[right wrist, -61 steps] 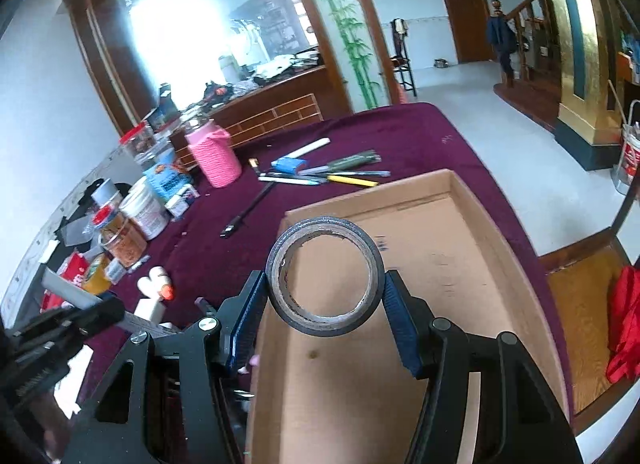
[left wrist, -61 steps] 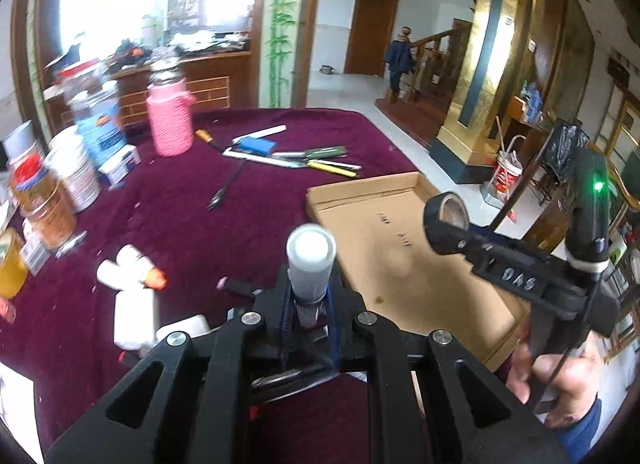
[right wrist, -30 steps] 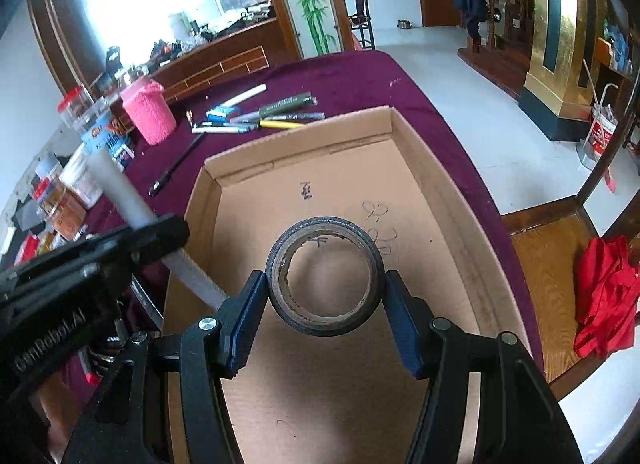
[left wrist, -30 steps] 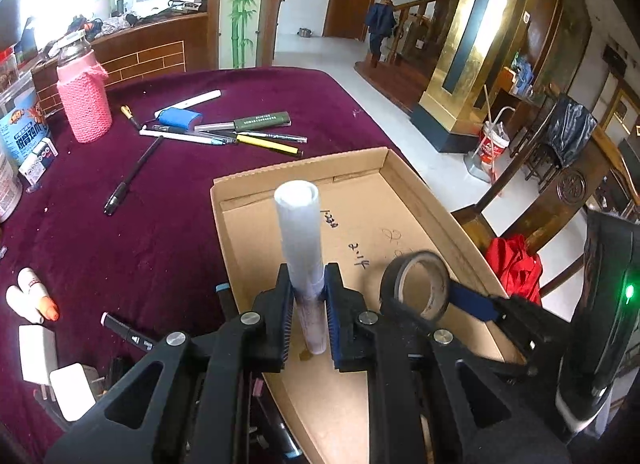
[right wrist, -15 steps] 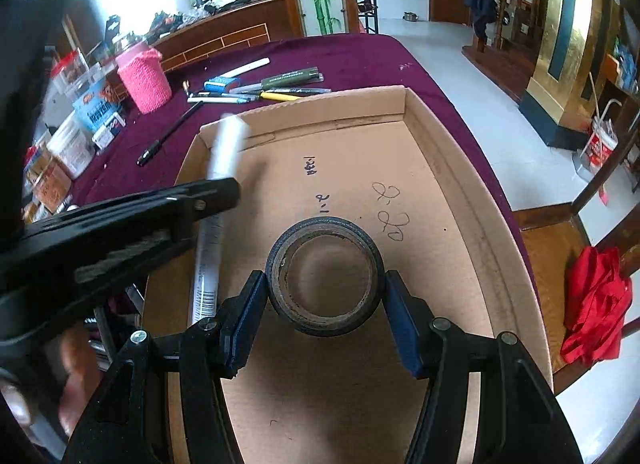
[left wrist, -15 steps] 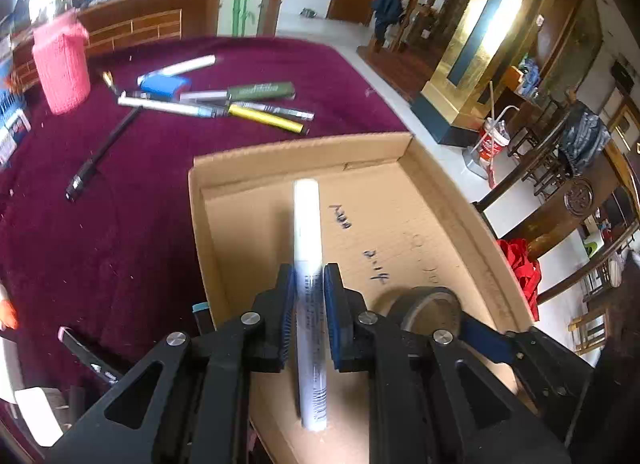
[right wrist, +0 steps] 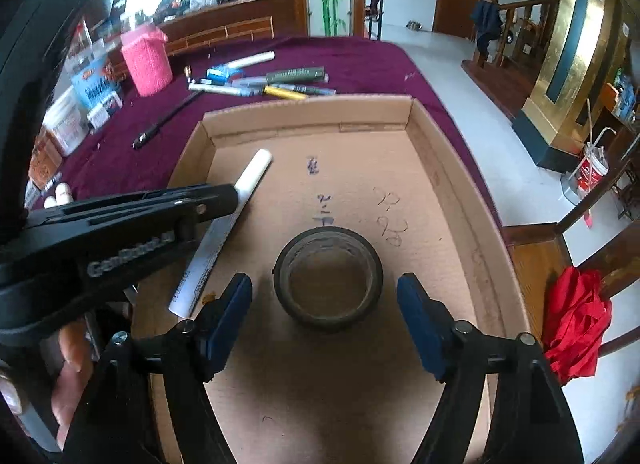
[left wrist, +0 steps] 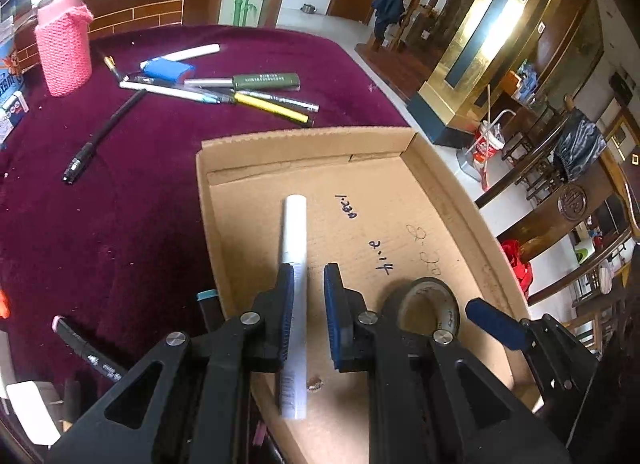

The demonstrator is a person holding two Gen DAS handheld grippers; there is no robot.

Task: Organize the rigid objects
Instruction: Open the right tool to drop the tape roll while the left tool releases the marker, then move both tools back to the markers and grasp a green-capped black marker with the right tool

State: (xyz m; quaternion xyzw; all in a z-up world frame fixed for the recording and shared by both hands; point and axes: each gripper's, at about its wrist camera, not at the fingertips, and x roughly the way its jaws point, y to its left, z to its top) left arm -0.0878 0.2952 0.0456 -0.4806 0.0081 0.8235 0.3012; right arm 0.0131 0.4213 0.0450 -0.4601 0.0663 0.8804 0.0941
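A shallow cardboard tray (left wrist: 304, 145) (right wrist: 308, 109) sits on the maroon table. A white marker (left wrist: 294, 264) (right wrist: 224, 227) lies on the tray floor between the jaws of my left gripper (left wrist: 307, 296), which is open and hovers just over it. A dark roll of tape (right wrist: 328, 274) (left wrist: 426, 300) lies flat on the tray floor. My right gripper (right wrist: 325, 312) is open, its blue pads apart on either side of the roll, not touching it.
Several pens and markers (left wrist: 224, 89) and a blue eraser (left wrist: 168, 68) lie beyond the tray. A black pen (left wrist: 102, 133) lies left. A pink knitted bottle (left wrist: 63, 49) and jars (right wrist: 64, 123) stand far left. Markers (left wrist: 84, 348) lie near my left gripper. A red cloth (right wrist: 576, 328) is on a chair.
Both grippers lowered into the tray and opened. The white marker and the tape roll, held before, now lie on the tray floor.
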